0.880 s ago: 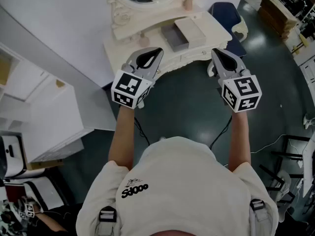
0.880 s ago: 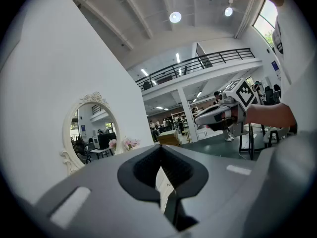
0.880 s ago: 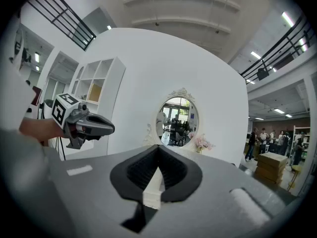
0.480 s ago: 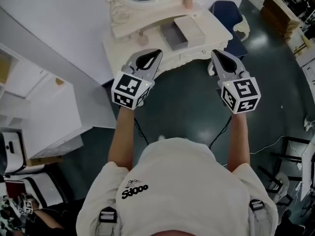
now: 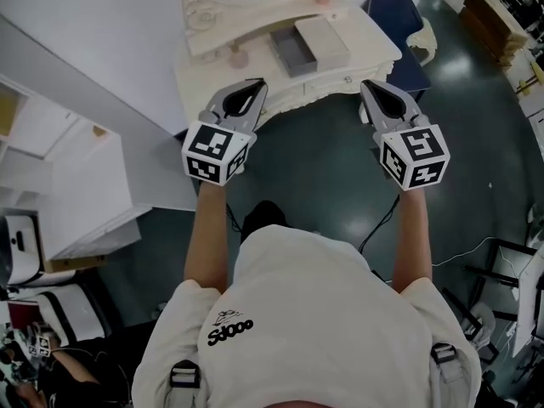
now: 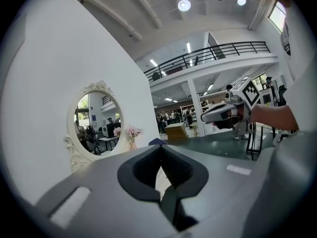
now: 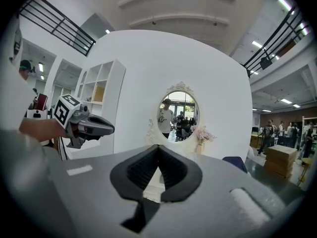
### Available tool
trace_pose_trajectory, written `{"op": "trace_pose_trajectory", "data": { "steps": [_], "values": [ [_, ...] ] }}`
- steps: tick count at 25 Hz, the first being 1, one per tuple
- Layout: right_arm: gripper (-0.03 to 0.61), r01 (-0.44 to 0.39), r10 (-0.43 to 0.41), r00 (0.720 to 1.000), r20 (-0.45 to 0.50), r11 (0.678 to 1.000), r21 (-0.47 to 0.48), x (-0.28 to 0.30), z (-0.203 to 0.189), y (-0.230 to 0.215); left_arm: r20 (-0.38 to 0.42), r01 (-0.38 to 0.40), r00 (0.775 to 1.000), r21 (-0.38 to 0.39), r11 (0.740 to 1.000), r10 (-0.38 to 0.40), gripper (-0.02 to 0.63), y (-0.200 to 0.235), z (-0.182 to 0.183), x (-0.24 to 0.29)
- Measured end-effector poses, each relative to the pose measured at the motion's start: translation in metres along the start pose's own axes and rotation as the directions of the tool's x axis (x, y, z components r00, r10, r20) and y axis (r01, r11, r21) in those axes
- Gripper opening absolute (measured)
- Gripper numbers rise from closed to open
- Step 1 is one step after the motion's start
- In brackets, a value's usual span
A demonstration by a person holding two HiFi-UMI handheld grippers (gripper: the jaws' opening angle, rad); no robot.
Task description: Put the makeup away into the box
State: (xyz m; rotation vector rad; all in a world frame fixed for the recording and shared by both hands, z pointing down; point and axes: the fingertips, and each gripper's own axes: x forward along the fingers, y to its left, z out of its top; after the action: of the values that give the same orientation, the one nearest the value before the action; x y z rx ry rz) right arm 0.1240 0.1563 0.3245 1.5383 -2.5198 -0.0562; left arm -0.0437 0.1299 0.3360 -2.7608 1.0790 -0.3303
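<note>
Two empty grippers hovering in front of the table

The left gripper [image 5: 254, 88] and right gripper [image 5: 368, 88] are pointing at the table [image 5: 212, 75] – jaws pressed together, gripping nothing – while the box [image 5: 293, 52] is sitting open on it, farther off, between them.

Two grippers [image 5: 257, 84] [image 5: 364, 86], one box [image 5: 295, 52], one mirror [image 7: 178, 114].

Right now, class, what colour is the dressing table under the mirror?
Cream white; the dressing table shows best in the head view.
</note>
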Motion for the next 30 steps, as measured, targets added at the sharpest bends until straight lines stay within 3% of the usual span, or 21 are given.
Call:
{"op": "trace_pose_trajectory", "data": {
  "steps": [10, 22, 30],
  "values": [
    [0.002, -0.008, 0.009, 1.000, -0.002, 0.998, 0.062, 0.052, -0.005, -0.042, 0.031, 0.032, 0.999, 0.012, 0.999, -0.032, 0.018, 0.031, -0.003, 0.061],
    [0.003, 0.085, -0.083, 0.996, -0.022, 0.995, 0.050, 0.159, 0.027, -0.102, 0.080, 0.113, 0.990, 0.040, 0.993, -0.116, 0.018, 0.136, 0.012, 0.163],
    [0.002, 0.134, -0.130, 0.989, -0.063, 0.989, 0.060, 0.217, 0.026, -0.121, 0.066, 0.154, 0.986, 0.018, 0.988, -0.155, 0.018, 0.187, 0.001, 0.201]
  ]
}}
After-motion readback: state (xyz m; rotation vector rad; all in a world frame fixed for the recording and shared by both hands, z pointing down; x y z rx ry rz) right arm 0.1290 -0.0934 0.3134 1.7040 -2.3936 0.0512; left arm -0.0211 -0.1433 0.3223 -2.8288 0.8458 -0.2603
